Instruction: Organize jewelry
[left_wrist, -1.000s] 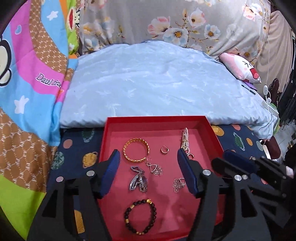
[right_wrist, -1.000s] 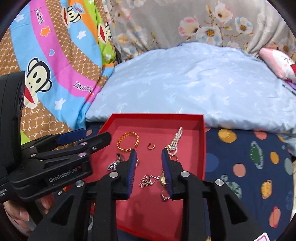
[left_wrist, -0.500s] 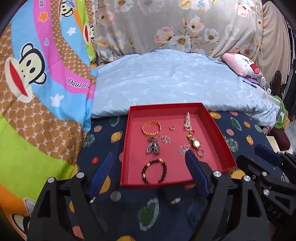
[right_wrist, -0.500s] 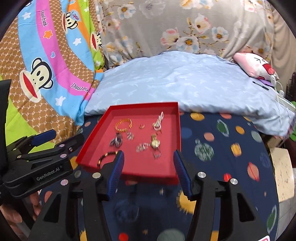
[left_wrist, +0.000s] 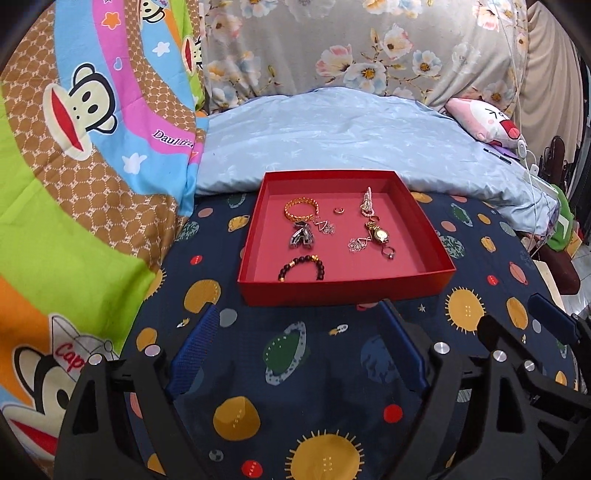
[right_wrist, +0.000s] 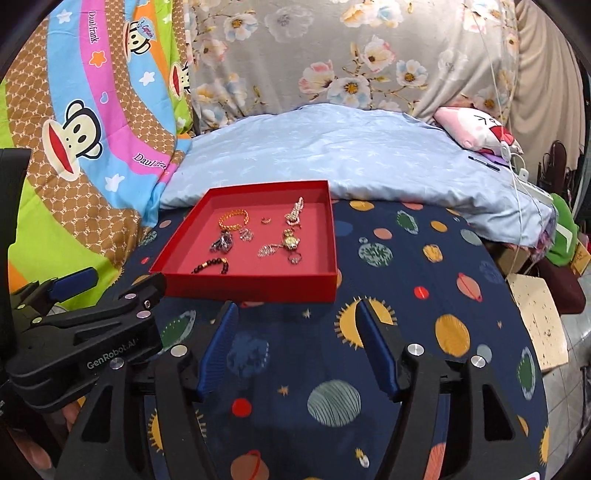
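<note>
Both tools gape wide and empty at frame bottom: left tool (left_wrist: 295, 354), right tool (right_wrist: 299, 347). Above them, centre frame, a red tray (left_wrist: 343, 286) holds jewelry on a planet-print bedsheet (left_wrist: 295, 369).

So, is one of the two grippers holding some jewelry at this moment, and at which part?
Nothing is held. The left gripper and the right gripper are both open and empty, in front of the red tray; the jewelry lies inside it.

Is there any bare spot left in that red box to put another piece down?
Yes: the red box floor is bare along its right wall, beside the watch, and in the left corner near the black bead bracelet. The middle is crowded.
</note>
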